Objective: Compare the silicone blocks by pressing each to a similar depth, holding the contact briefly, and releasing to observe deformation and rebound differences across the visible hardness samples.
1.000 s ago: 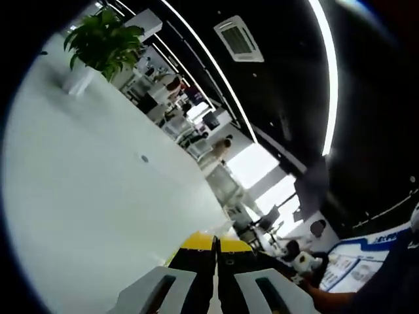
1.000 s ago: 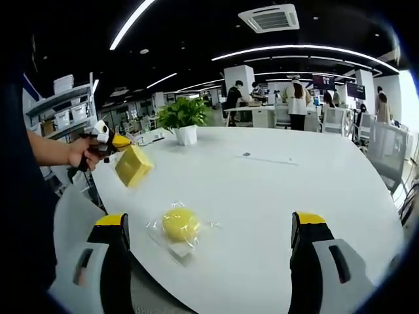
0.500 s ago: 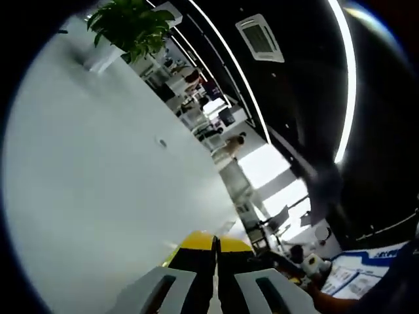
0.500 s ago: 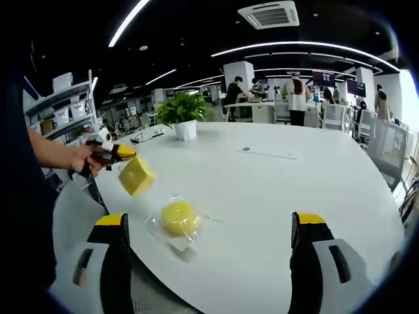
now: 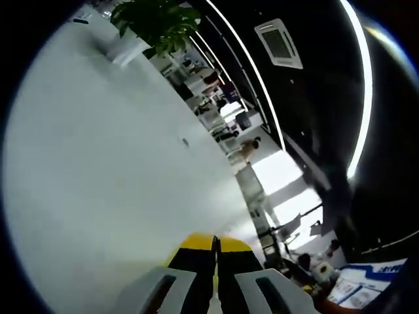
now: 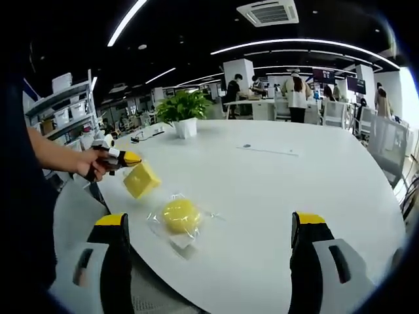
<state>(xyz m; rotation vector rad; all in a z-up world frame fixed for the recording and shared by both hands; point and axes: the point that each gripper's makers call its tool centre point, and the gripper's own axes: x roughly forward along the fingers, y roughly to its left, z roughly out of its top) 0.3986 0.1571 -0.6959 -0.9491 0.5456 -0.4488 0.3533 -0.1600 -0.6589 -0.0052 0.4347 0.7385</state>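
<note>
Pinching a yellow square silicone block (image 6: 141, 180) just above the white round tabletop (image 6: 275, 196), the left hand-held gripper (image 6: 128, 159) hung beside a bagged yellow round silicone block (image 6: 180, 216) lying there, while the right hand-held gripper (image 6: 208, 245) stood wide open.

Table: large round white table (image 6: 281, 196) runs across right gripper view; in left gripper view its top (image 5: 98, 176) lies left of & ahead of the jaws.
Round block: round yellow silicone block in a clear plastic bag (image 6: 180, 216) lies on table near its front edge, left of centre.
Square block: yellow square silicone block (image 6: 141, 180) sits up-left of round block, just beside it, at table's left edge; clamped at tips of left gripper (image 6: 129, 159), which comes in from the left w/ a person's hand (image 6: 91, 163) behind it.
Right gripper: right gripper (image 6: 209, 226), jaws wide apart, either side of round block, nearer the camera.
Plant: green leafy plant in a white pot (image 6: 182, 116) on table's far side, behind both blocks; top left in left gripper view (image 5: 154, 23).
People: standing people (image 6: 298, 98) beyond table, by desks at back right.
</note>
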